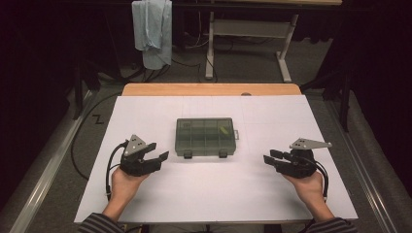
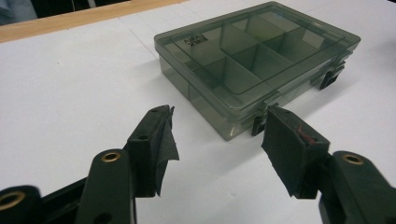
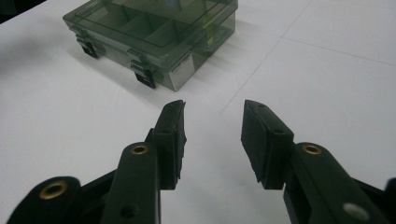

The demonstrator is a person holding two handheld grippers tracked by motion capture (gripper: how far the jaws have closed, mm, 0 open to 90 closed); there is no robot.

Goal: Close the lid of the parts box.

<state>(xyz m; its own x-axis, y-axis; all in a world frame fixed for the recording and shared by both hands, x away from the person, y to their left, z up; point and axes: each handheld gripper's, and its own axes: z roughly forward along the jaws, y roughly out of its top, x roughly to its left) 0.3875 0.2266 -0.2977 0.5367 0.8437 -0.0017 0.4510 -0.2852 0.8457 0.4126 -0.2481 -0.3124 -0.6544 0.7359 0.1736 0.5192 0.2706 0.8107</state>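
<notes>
While both tools are held low over the white table (image 1: 204, 194), nothing is gripped by either one. The left tool (image 1: 154, 151) is seen with its jaws spread wide and empty, angled toward the near left corner of the box, its padded fingers (image 2: 161, 140) parted around bare table. The right tool (image 1: 273, 156) is also held open, though less widely, with nothing between its pads (image 3: 264, 140); it is pointed toward the box from the right. Between the two, a smoky translucent compartment box (image 1: 206, 137) is set flat on the table, lid closed, its two dark latches (image 1: 187, 155) turned toward the person. A small yellowish item (image 1: 224, 130) is glimpsed in a far right compartment. Beyond the table's wooden edge, a pale cloth (image 1: 153, 31) is draped over a frame.
</notes>
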